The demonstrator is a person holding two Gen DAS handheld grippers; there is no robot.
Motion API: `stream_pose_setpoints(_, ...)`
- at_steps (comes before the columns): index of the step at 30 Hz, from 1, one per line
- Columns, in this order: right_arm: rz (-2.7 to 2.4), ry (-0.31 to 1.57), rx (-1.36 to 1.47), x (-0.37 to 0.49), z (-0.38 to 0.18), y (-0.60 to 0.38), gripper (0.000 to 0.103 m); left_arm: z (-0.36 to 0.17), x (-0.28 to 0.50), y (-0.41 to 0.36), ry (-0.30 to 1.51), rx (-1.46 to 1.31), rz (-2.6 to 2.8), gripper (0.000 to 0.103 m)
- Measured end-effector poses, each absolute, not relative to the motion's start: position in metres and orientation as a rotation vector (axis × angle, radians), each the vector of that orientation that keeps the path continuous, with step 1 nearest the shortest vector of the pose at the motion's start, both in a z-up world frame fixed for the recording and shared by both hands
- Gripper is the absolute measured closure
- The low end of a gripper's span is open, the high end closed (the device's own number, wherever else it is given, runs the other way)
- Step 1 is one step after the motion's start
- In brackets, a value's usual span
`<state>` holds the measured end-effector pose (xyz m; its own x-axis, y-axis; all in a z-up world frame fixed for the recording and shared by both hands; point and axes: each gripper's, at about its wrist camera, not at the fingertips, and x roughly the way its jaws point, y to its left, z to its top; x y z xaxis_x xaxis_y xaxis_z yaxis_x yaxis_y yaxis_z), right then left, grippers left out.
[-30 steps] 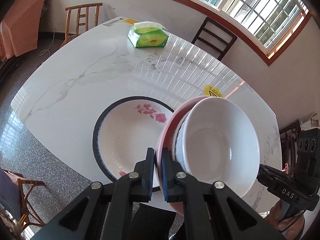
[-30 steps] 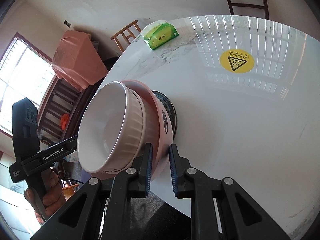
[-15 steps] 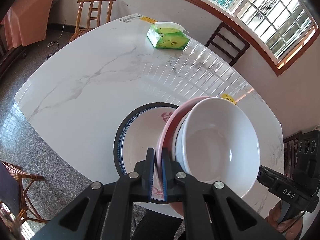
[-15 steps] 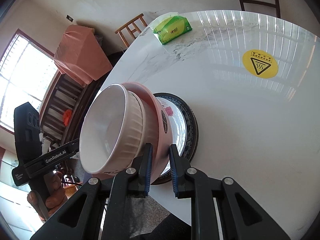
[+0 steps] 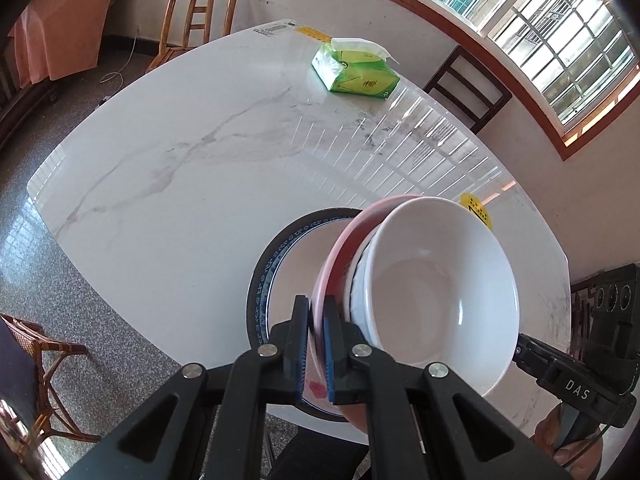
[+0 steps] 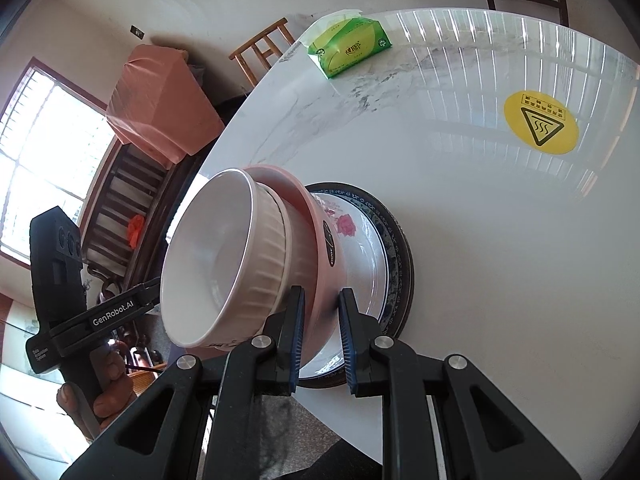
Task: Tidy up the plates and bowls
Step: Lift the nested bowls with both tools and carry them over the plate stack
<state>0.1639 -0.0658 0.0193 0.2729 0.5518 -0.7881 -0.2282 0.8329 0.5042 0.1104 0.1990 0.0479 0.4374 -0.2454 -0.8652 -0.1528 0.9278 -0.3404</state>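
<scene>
A white ribbed bowl (image 5: 436, 300) (image 6: 224, 260) sits nested in a pink bowl (image 5: 340, 256) (image 6: 304, 216). My left gripper (image 5: 316, 344) is shut on the pink bowl's rim. My right gripper (image 6: 320, 332) is shut on the opposite rim. Together they hold the pair tilted over a blue-rimmed floral plate (image 5: 276, 264) (image 6: 380, 236) that lies near the front edge of the white marble table (image 5: 192, 152) (image 6: 480, 240). The bowls hide much of the plate.
A green tissue pack (image 5: 356, 72) (image 6: 348, 46) lies at the table's far side. A yellow warning sticker (image 6: 540, 122) (image 5: 476, 208) is on the tabletop. Wooden chairs (image 5: 196, 16) and a dark chair (image 5: 468, 92) stand around the table.
Both grippers have carried the nested bowls over the floral plate, which now lies beneath them and is more covered. The grips have not changed.
</scene>
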Motion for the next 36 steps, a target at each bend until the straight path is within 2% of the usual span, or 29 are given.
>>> stream_pose_setpoints(11,0.535,1.207,0.335,0.167,0.013,-0.065,0.086,0.037,0.111,0.198,1.124,-0.372,-0.051,0.098)
stream_pose_setpoints(23,0.558,1.165,0.385,0.166,0.004,-0.068,0.084,0.042,0.089,0.184,0.866,-0.238,0.001,0.098)
stream_pose_setpoints(31,0.547,1.104,0.34,0.16,0.007,-0.066,0.084,0.036,0.079,0.183,0.777,-0.198,0.018,0.09)
stream_pose_setpoints(36,0.534,1.061,0.302,0.158,0.01,-0.064,0.084,0.033,0.07,0.183,0.723,-0.158,0.065,0.075)
